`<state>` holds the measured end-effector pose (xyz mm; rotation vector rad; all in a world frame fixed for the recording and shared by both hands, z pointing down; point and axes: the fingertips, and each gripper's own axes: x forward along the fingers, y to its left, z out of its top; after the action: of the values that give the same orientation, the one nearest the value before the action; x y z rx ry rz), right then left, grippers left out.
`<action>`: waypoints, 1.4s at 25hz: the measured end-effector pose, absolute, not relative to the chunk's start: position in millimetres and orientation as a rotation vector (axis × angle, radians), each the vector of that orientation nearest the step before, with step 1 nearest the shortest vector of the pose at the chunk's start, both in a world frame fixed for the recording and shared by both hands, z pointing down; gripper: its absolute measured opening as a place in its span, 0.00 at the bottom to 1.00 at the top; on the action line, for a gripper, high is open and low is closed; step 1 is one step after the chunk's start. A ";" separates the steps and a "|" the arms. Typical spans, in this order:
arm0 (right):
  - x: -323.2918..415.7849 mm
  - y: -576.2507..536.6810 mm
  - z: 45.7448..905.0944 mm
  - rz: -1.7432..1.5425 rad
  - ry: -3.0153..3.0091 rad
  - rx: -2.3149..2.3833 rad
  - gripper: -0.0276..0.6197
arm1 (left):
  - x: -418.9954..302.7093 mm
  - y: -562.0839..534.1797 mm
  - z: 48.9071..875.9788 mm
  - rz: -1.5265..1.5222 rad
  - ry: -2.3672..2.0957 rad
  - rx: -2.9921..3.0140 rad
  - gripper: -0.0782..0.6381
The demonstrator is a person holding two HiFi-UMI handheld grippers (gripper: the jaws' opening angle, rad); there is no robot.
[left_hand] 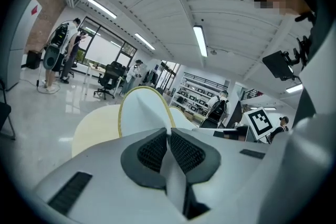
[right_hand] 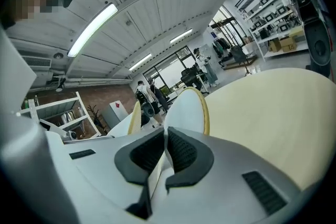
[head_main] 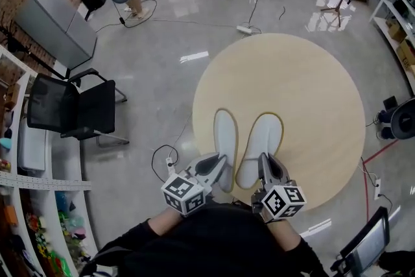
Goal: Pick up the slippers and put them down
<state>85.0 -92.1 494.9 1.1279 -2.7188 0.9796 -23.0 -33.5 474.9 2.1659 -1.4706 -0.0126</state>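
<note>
left gripper (head_main: 219,170) jaws clamp left slipper (head_main: 225,130) | right gripper (head_main: 264,164) jaws clamp right slipper (head_main: 264,136) | risk: thin heel-edge pinch, slippers may slip out

2 slippers (head_main: 225,136) abreast (over table (head_main: 314,97))

In the head view the left tool (head_main: 219,168) covers the heel end of the left slipper (head_main: 225,136) and the right tool (head_main: 266,168) that of the right slipper (head_main: 260,143). The near rim of the bench (head_main: 311,94) disappears under the person's dark clothing (head_main: 214,243), itself cut off by the bottom edge. In each tool's own view the gripped heel vanishes between the pads, and the other slipper shows only as a sliver.
</note>
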 end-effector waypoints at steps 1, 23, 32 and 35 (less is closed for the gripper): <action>74.5 -92.5 494.2 0.980 -2.709 1.149 0.09 | -36.4 -33.7 473.6 -0.027 -1.466 2.171 0.15; -93.5 -118.0 520.6 0.951 -2.505 1.375 0.09 | -239.4 -75.1 526.5 0.012 -1.353 2.137 0.15; -105.6 -196.9 549.4 1.057 -2.548 1.320 0.09 | -248.7 -151.6 555.4 0.247 -1.405 2.102 0.15; -106.9 -219.6 567.7 1.062 -2.528 1.305 0.09 | -247.6 -183.9 571.8 0.313 -1.410 2.098 0.15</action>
<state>-106.9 -219.6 567.7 1.3049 -2.5276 1.0624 -247.6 -183.9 571.8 2.0976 -1.4105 0.3131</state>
